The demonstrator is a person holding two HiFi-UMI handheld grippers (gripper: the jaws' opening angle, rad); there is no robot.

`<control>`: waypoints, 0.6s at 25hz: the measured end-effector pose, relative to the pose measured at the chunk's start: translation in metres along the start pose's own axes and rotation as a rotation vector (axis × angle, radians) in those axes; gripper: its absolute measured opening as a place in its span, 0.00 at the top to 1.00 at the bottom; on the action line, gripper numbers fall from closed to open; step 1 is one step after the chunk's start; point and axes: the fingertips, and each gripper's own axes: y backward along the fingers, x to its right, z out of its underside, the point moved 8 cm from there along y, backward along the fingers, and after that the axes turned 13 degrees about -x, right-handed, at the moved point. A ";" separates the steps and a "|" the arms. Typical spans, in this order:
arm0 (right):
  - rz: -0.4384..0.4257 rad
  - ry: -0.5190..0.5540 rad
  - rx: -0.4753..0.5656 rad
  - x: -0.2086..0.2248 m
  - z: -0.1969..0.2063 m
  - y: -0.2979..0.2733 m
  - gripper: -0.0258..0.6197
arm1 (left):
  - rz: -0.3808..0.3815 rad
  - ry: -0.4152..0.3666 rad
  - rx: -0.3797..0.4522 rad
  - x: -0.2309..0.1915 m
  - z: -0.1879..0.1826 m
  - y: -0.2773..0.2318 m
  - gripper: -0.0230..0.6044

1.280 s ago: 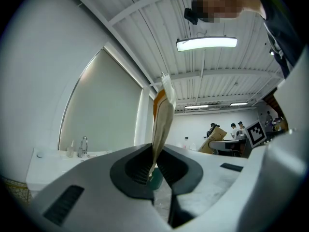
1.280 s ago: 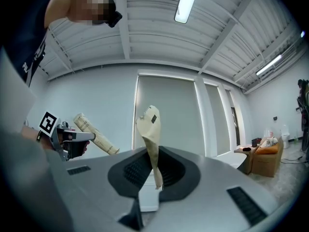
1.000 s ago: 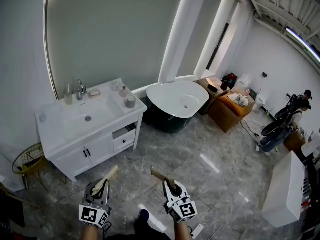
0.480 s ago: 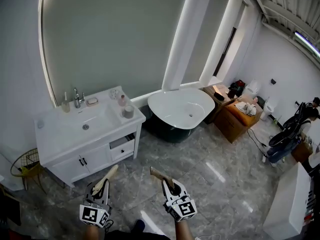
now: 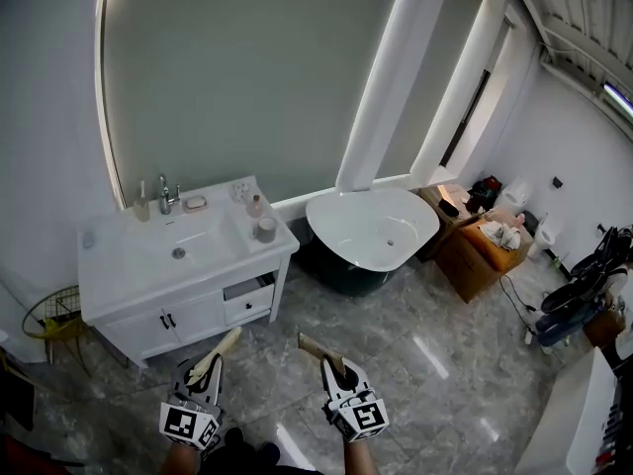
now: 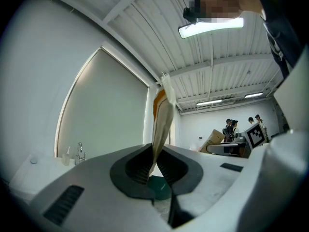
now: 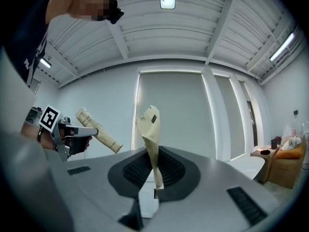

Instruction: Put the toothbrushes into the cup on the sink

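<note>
Now gap to sink desk (image 5: 109,265) to be closed first, cup (image 5: 265,229) standing at 11 o'clock, well apart; toothbrushes (image 5: 224,346) best lowered upright, one by one. Counted: two paper-wrapped toothbrushes, one clamped in left gripper (image 5: 205,372) fingers, one in right gripper (image 5: 334,367) fingers; one cup.

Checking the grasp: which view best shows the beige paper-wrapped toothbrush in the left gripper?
Right gripper view: the beige paper-wrapped toothbrush shows side-on in the left gripper. Left gripper view foreshortens it; head view shows it small.
</note>
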 end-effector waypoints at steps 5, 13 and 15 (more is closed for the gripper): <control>0.005 -0.027 0.000 0.008 -0.008 -0.007 0.89 | 0.010 -0.009 0.009 -0.001 -0.011 -0.016 0.89; 0.002 -0.049 -0.004 0.014 -0.009 -0.012 0.89 | 0.020 0.001 0.000 0.000 -0.010 -0.032 0.89; -0.004 -0.050 -0.005 0.016 -0.007 -0.011 0.89 | 0.016 -0.007 -0.004 0.005 -0.010 -0.033 0.89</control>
